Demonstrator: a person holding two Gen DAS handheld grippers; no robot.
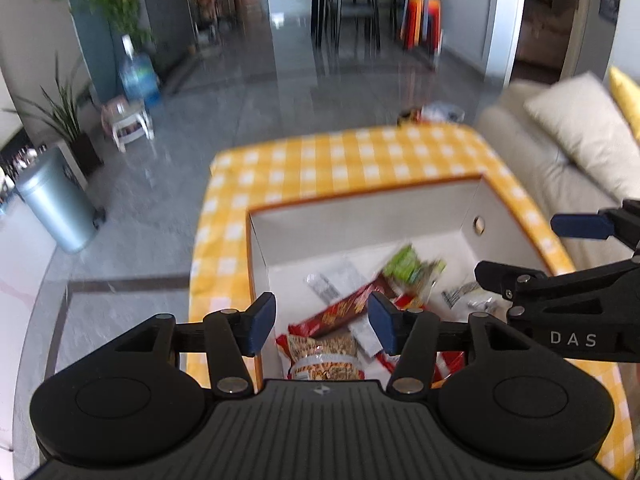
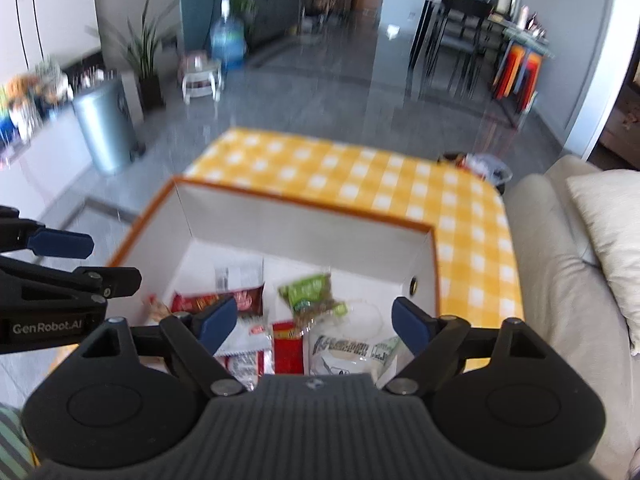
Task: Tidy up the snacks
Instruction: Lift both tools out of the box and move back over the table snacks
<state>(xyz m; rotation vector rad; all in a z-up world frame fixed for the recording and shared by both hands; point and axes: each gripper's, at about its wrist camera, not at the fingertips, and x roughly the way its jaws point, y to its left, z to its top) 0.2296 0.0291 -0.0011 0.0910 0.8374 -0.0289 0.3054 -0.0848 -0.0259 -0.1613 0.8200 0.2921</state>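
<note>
Both claws hang empty above the box [image 1: 360,220]: left claw [image 1: 322,322] half open, right claw [image 2: 314,324] wide; snacks [image 2: 312,292] lie at twelve o'clock below, nearer the right.

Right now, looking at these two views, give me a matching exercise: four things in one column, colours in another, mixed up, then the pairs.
Things:
1. box
2. tablecloth
3. bin
4. gripper pads

Colours:
A. blue
B. yellow and white check
C. white inside, orange rim
D. silver grey

Pairs: 1-C, 2-B, 3-D, 4-A
</note>
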